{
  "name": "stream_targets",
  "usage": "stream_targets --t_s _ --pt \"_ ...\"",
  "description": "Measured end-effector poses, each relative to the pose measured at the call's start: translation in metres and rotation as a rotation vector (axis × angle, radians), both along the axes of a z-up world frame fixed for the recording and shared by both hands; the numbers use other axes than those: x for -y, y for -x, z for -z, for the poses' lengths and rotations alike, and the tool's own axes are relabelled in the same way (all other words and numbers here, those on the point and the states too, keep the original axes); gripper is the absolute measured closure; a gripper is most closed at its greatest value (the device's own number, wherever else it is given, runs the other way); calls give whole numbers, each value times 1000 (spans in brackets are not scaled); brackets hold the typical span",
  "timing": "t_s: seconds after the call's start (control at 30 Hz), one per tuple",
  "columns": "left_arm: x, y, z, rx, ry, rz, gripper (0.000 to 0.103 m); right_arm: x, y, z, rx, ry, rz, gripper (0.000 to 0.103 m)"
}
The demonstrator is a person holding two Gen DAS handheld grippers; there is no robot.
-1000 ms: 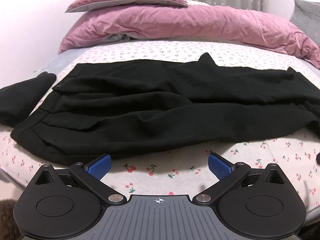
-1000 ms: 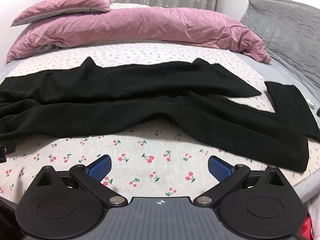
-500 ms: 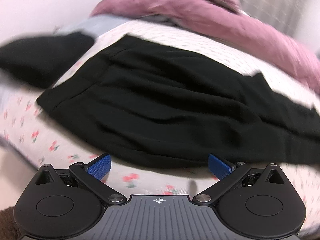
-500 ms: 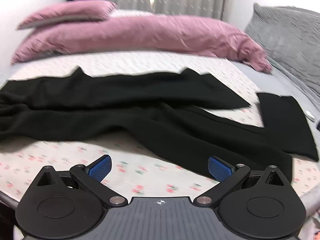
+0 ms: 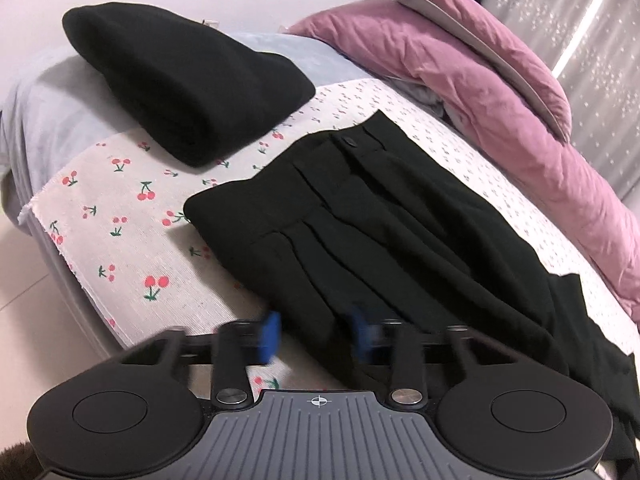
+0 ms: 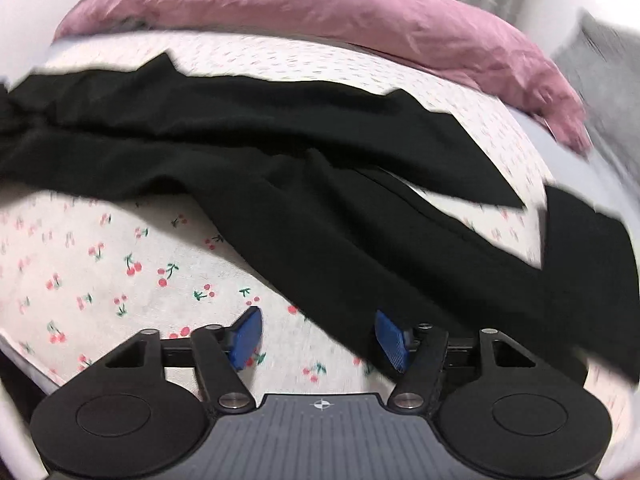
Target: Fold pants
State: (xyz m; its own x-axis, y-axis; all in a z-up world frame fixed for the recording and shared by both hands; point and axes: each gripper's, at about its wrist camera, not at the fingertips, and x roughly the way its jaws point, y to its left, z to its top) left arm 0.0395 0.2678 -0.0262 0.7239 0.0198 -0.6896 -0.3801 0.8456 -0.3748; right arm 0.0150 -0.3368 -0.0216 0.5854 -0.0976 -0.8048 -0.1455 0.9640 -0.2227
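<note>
Two claws reach over a bed with a cherry sheet [image 5: 132, 216]. Black pants [image 5: 392, 216] lie spread out flat on the sheet.

Left claw [image 5: 314, 338]: it points forward and down at the near edge of the pants, close to the waist end. Its blue pads [image 5: 269, 336] look blurry. They sit partly apart, with a gap between them, and the edge of the pants lies in that gap. The pads are not pinching the cloth. The waistband with its button [image 5: 352, 141] is ahead of this claw. A folded black cloth [image 5: 188, 80] sits far ahead and to the left, apart from the pants. A pink blanket [image 5: 492, 92] is piled far ahead and to the right, with a pink pillow [image 5: 472, 28] on top.

Right claw [image 6: 318, 338]: it hangs low over the sheet, pointing forward. Its pads [image 6: 245, 336] are apart, a bit wider than the left ones. The right pad [image 6: 392, 340] is at the edge of the near pant leg [image 6: 360, 232], and the left pad is over bare sheet. It holds nothing. The leg runs from ahead on the left down to the right side of this claw. The other leg [image 6: 280, 120] lies further ahead. Another flat black cloth [image 6: 588, 264] lies to the right of this claw. The pink blanket [image 6: 300, 12] is far ahead.
</note>
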Motion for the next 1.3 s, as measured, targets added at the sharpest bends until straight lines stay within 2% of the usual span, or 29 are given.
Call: stream_targets --t_s 0.07,0.17,0.23,0.3,0.4,0.5,0.67,0.8,0.87,0.9,1.0,1.07,1.13,1.2,1.3 --pt "-5 -3 2 -5 4 -9 91 -7 -7 6 -30 36 -67 56" --pt "-8 -6 2 -8 -11 8 95 -9 -15 9 -25 77 -125 66" --pt "-7 -6 -1 -3 -30 20 96 -5 -21 9 -29 100 -113 97" --pt "-9 -3 -5 6 -42 24 97 -2 -23 7 -25 104 -117 103" --pt "-19 -2 -14 17 -52 24 97 1 -13 -4 -4 105 -137 103" --pt "-31 0 -25 16 -74 23 97 10 3 -24 18 52 -167 103" --pt "-47 6 -32 -23 -44 66 96 22 27 -44 -12 -13 -214 103" --pt "-33 3 -18 -144 -139 151 94 16 37 -29 -117 -6 -239 103" --pt "-27 0 -10 -200 -185 182 91 15 39 -20 -169 -16 -227 103" --pt "-24 1 -11 -199 -206 189 89 15 40 -19 -180 -26 -218 100" --pt "-11 7 -23 -200 -300 161 69 25 51 -27 -124 -47 -164 66" --pt "0 13 -35 -160 -388 162 51 37 60 -40 -64 -82 -118 63" --pt "18 20 -48 -107 -471 177 40 58 60 -51 -10 -110 -40 58" --pt "38 22 -60 -53 -503 218 34 78 56 -58 39 -129 69 54" --pt "69 22 -68 10 -497 327 27 112 42 -60 87 -182 263 53"
